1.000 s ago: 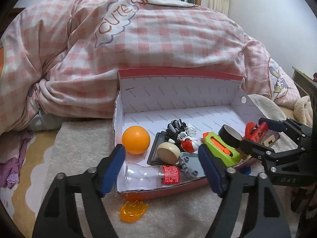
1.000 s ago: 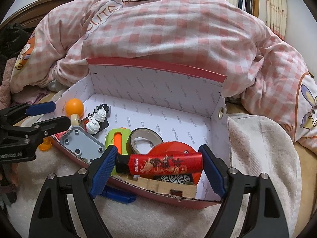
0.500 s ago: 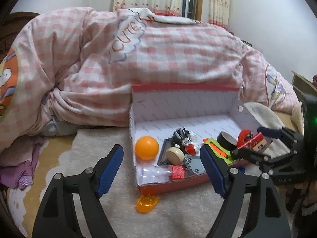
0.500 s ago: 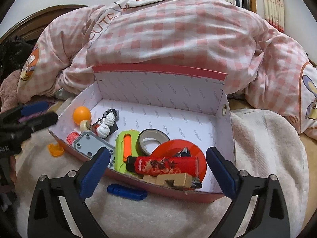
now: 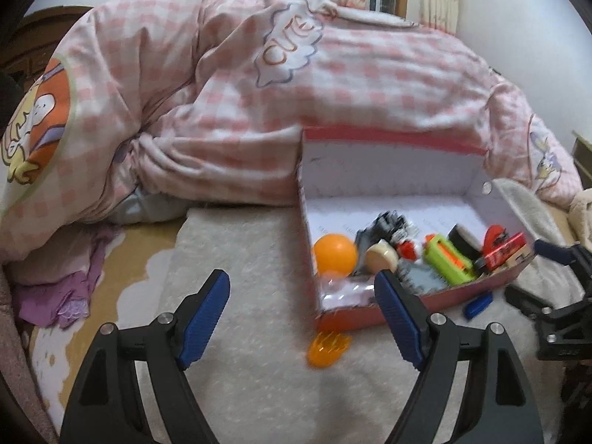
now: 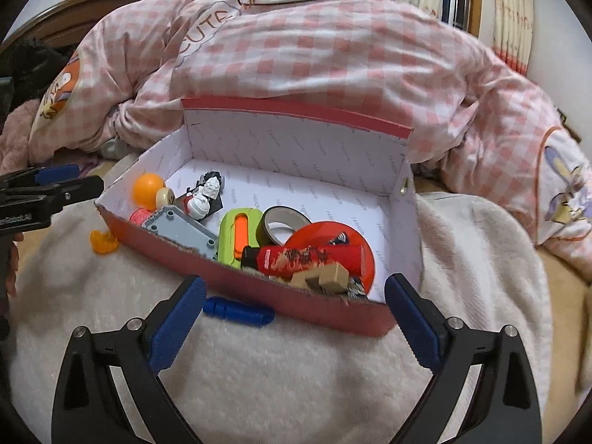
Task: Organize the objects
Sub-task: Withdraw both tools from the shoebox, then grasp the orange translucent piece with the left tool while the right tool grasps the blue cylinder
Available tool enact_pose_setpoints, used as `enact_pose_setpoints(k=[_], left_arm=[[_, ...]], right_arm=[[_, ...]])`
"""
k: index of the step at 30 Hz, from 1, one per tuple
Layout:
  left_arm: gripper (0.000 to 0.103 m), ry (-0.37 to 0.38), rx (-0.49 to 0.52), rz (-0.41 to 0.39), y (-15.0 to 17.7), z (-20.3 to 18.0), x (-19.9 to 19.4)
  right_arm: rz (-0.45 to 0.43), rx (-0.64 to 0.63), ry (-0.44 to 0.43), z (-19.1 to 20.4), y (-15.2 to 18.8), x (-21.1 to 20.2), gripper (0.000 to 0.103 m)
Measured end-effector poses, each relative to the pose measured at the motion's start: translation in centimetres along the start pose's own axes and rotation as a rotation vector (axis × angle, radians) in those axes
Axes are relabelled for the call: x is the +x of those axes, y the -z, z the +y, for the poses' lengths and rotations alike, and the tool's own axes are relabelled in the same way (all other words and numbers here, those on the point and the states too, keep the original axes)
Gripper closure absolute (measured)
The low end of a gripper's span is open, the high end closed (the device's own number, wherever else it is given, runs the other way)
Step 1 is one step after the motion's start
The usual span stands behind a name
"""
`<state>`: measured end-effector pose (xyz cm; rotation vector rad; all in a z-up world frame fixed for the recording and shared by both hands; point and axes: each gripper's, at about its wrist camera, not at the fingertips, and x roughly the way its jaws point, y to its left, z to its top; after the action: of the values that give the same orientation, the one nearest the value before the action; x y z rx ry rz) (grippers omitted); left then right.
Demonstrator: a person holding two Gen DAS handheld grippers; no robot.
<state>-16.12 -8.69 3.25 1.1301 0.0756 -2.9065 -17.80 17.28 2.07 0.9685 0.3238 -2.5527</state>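
A red box with a white lining [image 5: 399,137] [image 6: 296,111] stands on a fluffy white blanket and holds several items. Among them are an orange ball [image 5: 335,253] [image 6: 148,188], a green knife [image 6: 236,236], a tape roll [image 6: 285,222] and a red tube [image 6: 310,259] lying on a red disc. An orange plastic piece [image 5: 327,349] [image 6: 103,240] and a blue pen-like item [image 6: 238,310] [image 5: 477,305] lie on the blanket in front of the box. My left gripper [image 5: 301,310] is open and empty, left of the box's near corner. My right gripper [image 6: 296,310] is open and empty before the box's front wall.
A bulky pink checked duvet [image 5: 259,111] is heaped right behind the box. Purple cloth [image 5: 63,296] lies at the far left on a yellow mat. The white blanket [image 6: 259,370] spreads in front of and to the right of the box.
My right gripper opened off the red tube, left it in the box and backed away. My left gripper drew back and to the left, so the box now sits to its right.
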Motion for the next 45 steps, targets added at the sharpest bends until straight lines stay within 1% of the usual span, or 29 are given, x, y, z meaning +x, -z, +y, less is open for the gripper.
enact_pose_setpoints(k=[2,4,6,9,11,13,16,18,20,23,26,32,33,34,35,36,37,39,40,42,43,44,45], left_arm=[[0.022,-0.006,0.000,0.005,0.2,0.2,-0.5],[0.022,0.004,-0.012,0.001,0.3,0.3,-0.9],[0.022,0.005,-0.015,0.015,0.5,0.3,-1.0],[0.022,0.016,0.005,0.030,1.2,-0.2,-0.9],[0.022,0.017,0.017,0.042,1.6,-0.6,-0.8],[0.022,0.012,0.021,0.063,2.0,-0.7,-0.4],[0.022,0.035,0.009,0.101,2.7,-0.7,0.2],[0.022,0.045,0.021,0.120,2.8,-0.8,0.7],[0.022,0.049,0.028,0.138,3.0,-0.8,1.2],[0.022,0.064,0.019,0.168,3.1,-0.6,1.8],[0.022,0.067,0.009,0.175,3.3,-0.4,2.4],[0.025,0.071,-0.008,0.191,3.3,-0.3,3.7],[0.027,0.070,-0.008,0.199,3.3,-0.3,3.9],[0.033,0.065,-0.007,0.201,3.4,-0.3,3.9],[0.043,0.055,-0.004,0.199,3.4,-0.3,3.9],[0.048,0.042,0.002,0.197,3.4,-0.3,3.8],[0.056,0.036,0.006,0.195,3.4,-0.3,3.7],[0.061,0.041,0.010,0.194,3.4,-0.1,3.5],[0.066,0.037,0.013,0.193,3.4,-0.1,3.5],[0.072,0.036,0.016,0.192,3.4,0.0,3.4],[0.078,0.039,0.016,0.190,3.4,0.0,3.3],[0.082,0.040,0.017,0.188,3.3,0.0,3.3],[0.082,0.040,0.019,0.188,3.3,-0.1,3.2]], right_arm=[[-0.009,0.024,-0.030,0.0,0.2,-0.7,0.004],[-0.018,0.041,-0.058,0.1,0.3,-1.5,0.004],[-0.026,0.029,-0.060,0.5,0.5,-2.1,0.004],[-0.008,-0.004,-0.030,1.2,1.0,-2.2,0.004],[-0.011,-0.051,0.051,1.9,1.6,-2.3,0.004],[-0.003,-0.090,0.081,2.4,1.9,-2.1,0.004],[0.027,-0.076,0.046,2.2,2.3,-1.6,0.004],[0.037,-0.060,0.040,2.0,2.5,-1.4,0.005],[0.038,-0.067,0.043,2.1,2.5,-1.4,0.005],[0.040,-0.058,0.014,2.2,2.5,-1.4,0.005],[0.059,-0.031,-0.020,2.1,2.4,-1.1,0.005],[0.093,-0.002,-0.058,1.8,2.4,-0.1,0.005],[0.097,0.010,-0.065,1.7,2.4,0.1,0.005],[0.102,0.027,-0.071,1.5,2.3,0.4,0.005],[0.105,0.041,-0.075,1.4,2.2,0.7,0.005],[0.111,0.056,-0.079,1.3,2.0,1.1,0.005],[0.122,0.072,-0.082,1.2,1.9,1.6,0.005],[0.147,0.092,-0.069,1.2,1.8,2.5,0.007],[0.164,0.094,-0.062,1.4,1.8,3.1,0.011],[0.182,0.089,-0.045,1.6,1.7,3.6,0.016],[0.184,0.086,-0.030,1.7,1.7,3.7,0.017],[0.185,0.080,-0.020,1.8,1.6,3.7,0.017],[0.187,0.074,-0.011,2.0,1.6,3.8,0.018]])
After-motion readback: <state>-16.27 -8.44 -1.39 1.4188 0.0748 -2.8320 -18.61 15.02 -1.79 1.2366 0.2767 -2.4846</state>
